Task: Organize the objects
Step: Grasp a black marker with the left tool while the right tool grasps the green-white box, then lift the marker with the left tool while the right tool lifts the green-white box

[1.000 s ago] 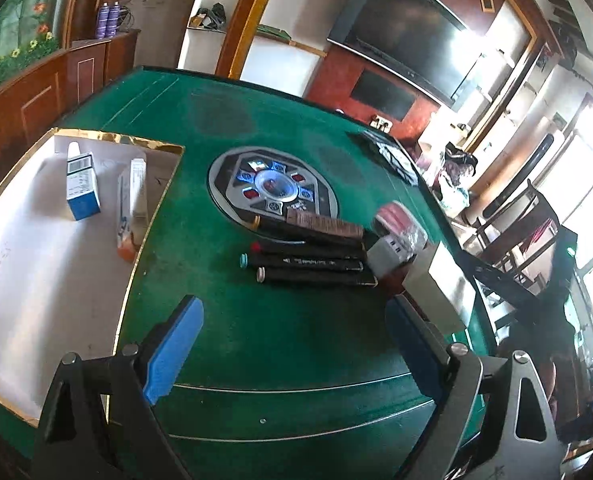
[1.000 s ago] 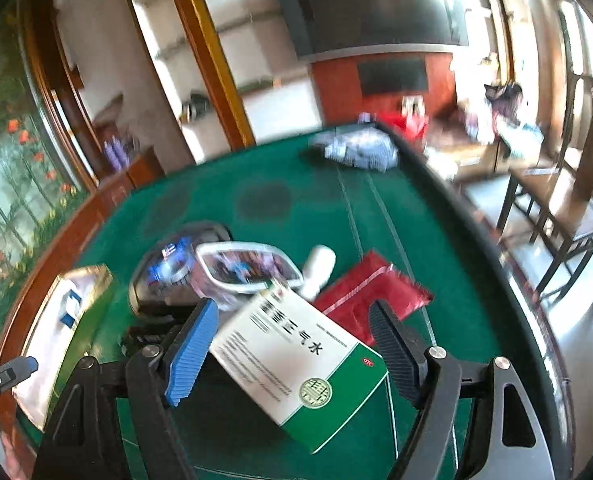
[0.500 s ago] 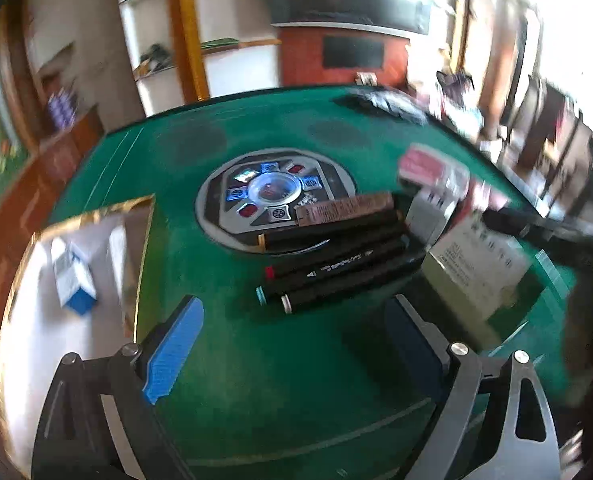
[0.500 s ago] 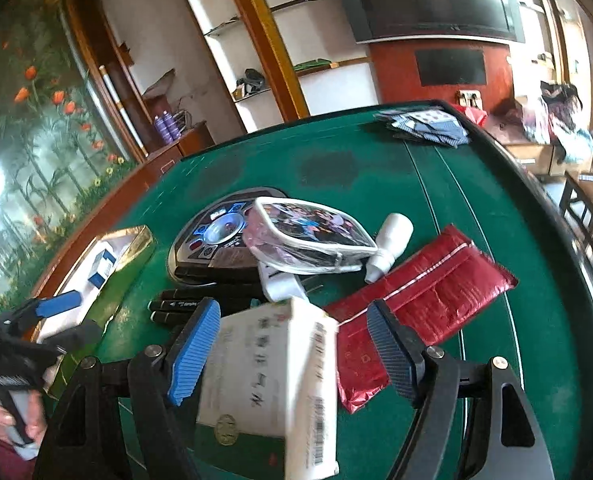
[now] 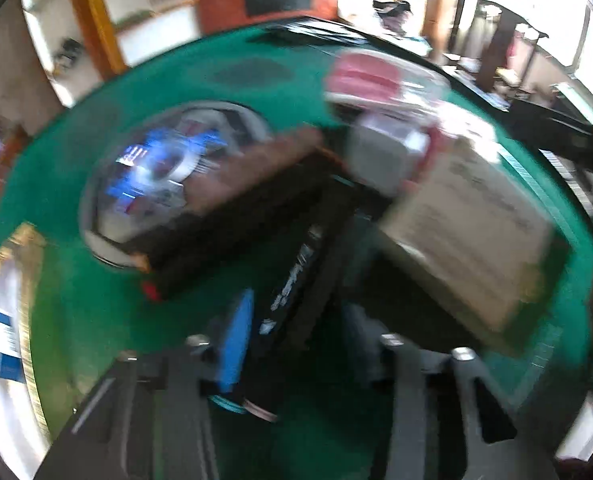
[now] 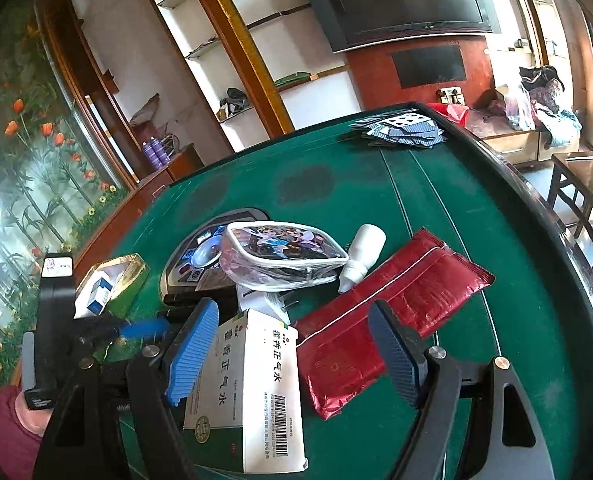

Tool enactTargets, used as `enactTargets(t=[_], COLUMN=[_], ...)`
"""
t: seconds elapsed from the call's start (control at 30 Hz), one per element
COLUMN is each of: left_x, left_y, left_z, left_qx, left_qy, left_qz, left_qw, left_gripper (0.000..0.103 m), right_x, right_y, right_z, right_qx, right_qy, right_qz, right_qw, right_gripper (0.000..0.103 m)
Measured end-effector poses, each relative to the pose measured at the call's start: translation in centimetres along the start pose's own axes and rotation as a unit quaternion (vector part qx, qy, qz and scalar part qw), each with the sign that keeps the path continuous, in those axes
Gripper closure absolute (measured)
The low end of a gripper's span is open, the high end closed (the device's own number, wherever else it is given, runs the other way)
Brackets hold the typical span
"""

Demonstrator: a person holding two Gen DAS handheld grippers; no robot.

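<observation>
The left wrist view is blurred. My left gripper (image 5: 296, 344) hangs low over the green table with its jaws closing. Two black markers (image 5: 292, 296) lie lengthwise between them. The blue pad (image 5: 236, 344) is next to the markers, and a strip of green still shows on the other side. More markers and a brown pen (image 5: 256, 168) lie just beyond. My right gripper (image 6: 292, 354) is open above a white medicine box (image 6: 252, 388). The box's left edge is hidden behind the blue pad (image 6: 192, 352), and the other pad stands well clear of it.
A red foil packet (image 6: 388, 312), a clear cartoon pencil case (image 6: 284, 248), a white bottle (image 6: 360, 256) and a white plug (image 6: 256, 300) crowd round the box. A gold-rimmed tray (image 6: 136, 272) holding a blue-white carton (image 6: 96, 296) sits at the left. Playing cards (image 6: 400, 130) lie at the far edge.
My left gripper dropped towards the markers, rolled, and its jaws narrowed from wide open to either side of two markers. The medicine box turned from lying flat onto its side.
</observation>
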State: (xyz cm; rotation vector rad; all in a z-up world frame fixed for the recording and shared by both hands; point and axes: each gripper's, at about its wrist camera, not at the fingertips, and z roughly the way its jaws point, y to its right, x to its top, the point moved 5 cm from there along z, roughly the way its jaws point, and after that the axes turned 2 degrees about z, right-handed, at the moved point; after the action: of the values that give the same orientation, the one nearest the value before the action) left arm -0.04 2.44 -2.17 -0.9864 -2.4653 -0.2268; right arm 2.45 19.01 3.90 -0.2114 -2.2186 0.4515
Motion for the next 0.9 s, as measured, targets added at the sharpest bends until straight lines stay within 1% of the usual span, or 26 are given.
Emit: enactTargets(t=[0.03,0.1,0.23,0.3,0.37,0.4,0.43,0.5,0.6,0.7,0.77,0.83,0.9], left_x=[-0.4,-0.9,-0.7,-0.2,0.3,0.3,0.5,0.6,0.9,1.2,1.2,1.4,1.6], left_y=[0.7,1.7,2.1,1.2,-0.4,-0.9,-1.1,-1.1,-1.1,-2.1,-2.4,-2.6,-2.7], left_z=[-0.2,-0.6,-1.1,-0.6,0.0,0.4,0.2,0.4,-0.2,-0.9,-0.5,-0.3,-0.2], left_qx=[-0.009,-0.016,-0.008,-0.007,-0.024,-0.025,-0.026,-0.021,-0.038,-0.053,-0.035,-0.032,-0.019], left_qy=[-0.005,-0.012,-0.008,-0.009,-0.010,-0.013,-0.005,-0.014,-0.005,0.008,0.001,0.006,0.004], left_qz=[0.009,0.023,0.031,0.013,-0.021,-0.030,-0.030,-0.023,-0.027,-0.048,-0.051,-0.049,-0.047], left_qw=[0.9999,0.9995,0.9995,0.9999,0.9994,0.9991,0.9992,0.9994,0.9989,0.9974,0.9981,0.9983,0.9987], left_gripper=[0.067,0.068,0.068,0.068,0.068,0.067,0.067,0.068,0.068,0.068,0.067,0.066,0.065], right_x=[0.0,-0.2,-0.2,-0.2,-0.2,-0.2,-0.2,-0.2,-0.2,-0.3,-0.4,-0.4,-0.5], right_y=[0.0,0.0,0.0,-0.1,-0.1,-0.1,-0.1,-0.1,0.1,0.1,0.1,0.1,0.1], right_z=[0.0,-0.2,-0.3,-0.3,-0.3,-0.3,-0.3,-0.2,-0.1,0.0,0.0,0.2,0.2], right_qx=[0.002,0.008,0.009,0.010,0.009,0.009,0.009,0.010,0.010,0.009,0.007,0.007,0.005], right_qy=[-0.001,-0.002,0.000,0.000,0.000,0.000,-0.001,-0.005,-0.006,-0.007,-0.008,-0.010,-0.011], right_qz=[0.000,0.001,0.003,0.003,0.003,0.004,0.005,0.007,0.006,0.005,0.004,0.004,0.002], right_qw=[1.000,1.000,1.000,1.000,1.000,1.000,1.000,1.000,1.000,1.000,1.000,1.000,1.000], right_gripper=[0.021,0.020,0.019,0.019,0.019,0.019,0.019,0.019,0.019,0.019,0.019,0.019,0.019])
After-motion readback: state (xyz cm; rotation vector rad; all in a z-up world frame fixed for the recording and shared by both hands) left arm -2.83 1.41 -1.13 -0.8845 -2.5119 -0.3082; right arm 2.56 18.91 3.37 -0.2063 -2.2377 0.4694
